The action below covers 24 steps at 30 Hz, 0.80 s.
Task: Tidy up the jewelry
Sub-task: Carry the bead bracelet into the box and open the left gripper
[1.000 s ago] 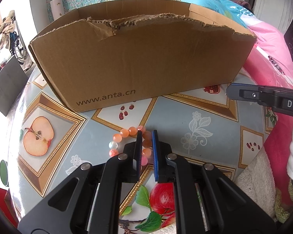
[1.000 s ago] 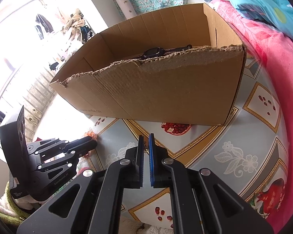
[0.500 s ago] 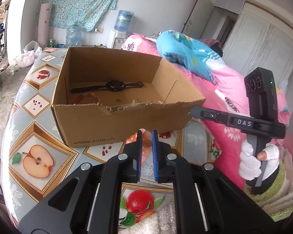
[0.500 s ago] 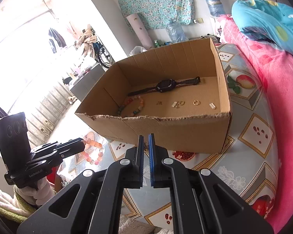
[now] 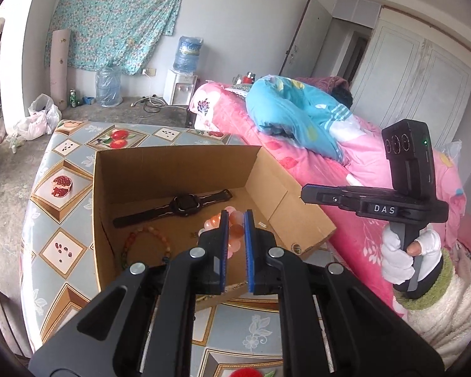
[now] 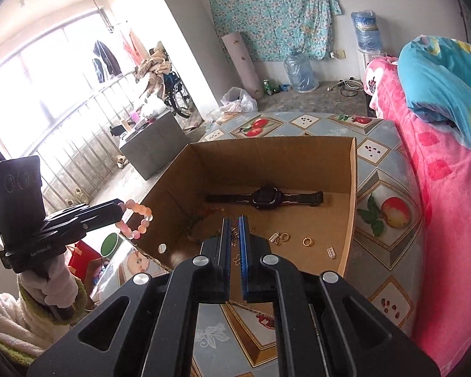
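My left claw [image 5: 236,234] was closed on the pink bead bracelet [image 5: 227,231], its blue pads pinching the strand so that the peach and pale beads bunched between and just past the tips. From the right wrist view the same bracelet [image 6: 137,219] hung as a loop from the tip of that claw [image 6: 121,204], off to the left of the cardboard box [image 6: 350,194] and above its torn near corner. Beyond the left claw the open box [image 5: 172,163] sat on the fruit-patterned desk [image 5: 59,185]; ahead and slightly left of my tips lay a black watch [image 5: 185,204] stretched across the box floor, and nearer, to the left, a second beaded bracelet [image 5: 147,240] of orange and green beads. My right claw [image 6: 234,238] was nearly closed, only a thin gap between its pads, and held nothing. Just ahead of it and to the right, small gold pieces [image 6: 307,241] were scattered on the box floor, with the watch [image 6: 267,197] farther ahead. To the right of both claws ran the pink bed [image 6: 439,169].
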Each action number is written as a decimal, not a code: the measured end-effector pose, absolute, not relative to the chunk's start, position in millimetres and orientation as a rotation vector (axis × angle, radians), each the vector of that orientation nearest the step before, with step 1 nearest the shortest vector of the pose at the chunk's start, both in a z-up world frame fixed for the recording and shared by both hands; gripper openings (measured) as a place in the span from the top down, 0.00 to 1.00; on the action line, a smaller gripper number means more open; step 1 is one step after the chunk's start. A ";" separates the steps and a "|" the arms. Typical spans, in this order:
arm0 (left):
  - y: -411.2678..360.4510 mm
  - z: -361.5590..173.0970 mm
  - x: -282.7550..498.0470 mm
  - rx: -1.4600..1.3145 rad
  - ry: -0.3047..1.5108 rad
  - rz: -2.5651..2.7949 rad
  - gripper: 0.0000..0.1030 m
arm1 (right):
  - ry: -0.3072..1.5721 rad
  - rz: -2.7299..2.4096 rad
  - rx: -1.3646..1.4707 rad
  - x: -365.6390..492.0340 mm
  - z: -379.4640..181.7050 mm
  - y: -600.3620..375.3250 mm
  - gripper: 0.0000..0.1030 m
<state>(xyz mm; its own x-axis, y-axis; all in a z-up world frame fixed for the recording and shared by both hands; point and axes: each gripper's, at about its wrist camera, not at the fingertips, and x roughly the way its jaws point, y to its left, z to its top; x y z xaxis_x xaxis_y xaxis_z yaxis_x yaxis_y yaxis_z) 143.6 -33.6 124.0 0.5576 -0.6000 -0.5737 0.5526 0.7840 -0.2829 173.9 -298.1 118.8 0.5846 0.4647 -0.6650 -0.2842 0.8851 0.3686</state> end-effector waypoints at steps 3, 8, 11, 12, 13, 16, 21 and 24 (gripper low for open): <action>-41.8 108.2 167.9 -0.047 0.782 -0.664 0.92 | 0.937 0.461 0.197 196.8 106.8 -295.0 0.95; -55.9 82.8 192.5 0.013 0.871 -0.643 0.92 | 1.126 0.468 0.114 227.0 76.9 -284.7 0.95; -60.7 72.3 201.1 0.031 0.909 -0.631 0.92 | 1.183 0.477 0.029 235.4 66.9 -275.1 0.95; -61.9 70.3 202.3 0.037 0.917 -0.628 0.92 | 1.191 0.467 -0.006 235.7 66.5 -271.1 0.95; -63.1 68.6 203.1 0.041 0.924 -0.626 0.92 | 1.199 0.459 -0.033 236.8 66.0 -268.6 0.95; -63.2 66.1 204.6 0.048 0.934 -0.622 0.92 | 1.218 0.454 -0.080 238.7 65.4 -265.0 0.94; -64.0 65.4 207.9 0.058 0.938 -0.607 0.92 | 1.212 0.458 -0.064 238.1 70.1 -269.6 0.92; -65.1 63.5 210.3 0.064 0.945 -0.598 0.92 | 1.177 0.456 -0.022 237.1 77.4 -277.9 0.86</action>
<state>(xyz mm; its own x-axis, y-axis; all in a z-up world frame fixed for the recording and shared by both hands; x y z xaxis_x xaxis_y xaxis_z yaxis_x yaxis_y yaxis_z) 210.3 -65.1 63.5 0.4379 -0.4531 -0.7765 0.5076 0.8374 -0.2025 237.1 -277.9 77.4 0.3041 0.3327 -0.8927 -0.3552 0.9091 0.2178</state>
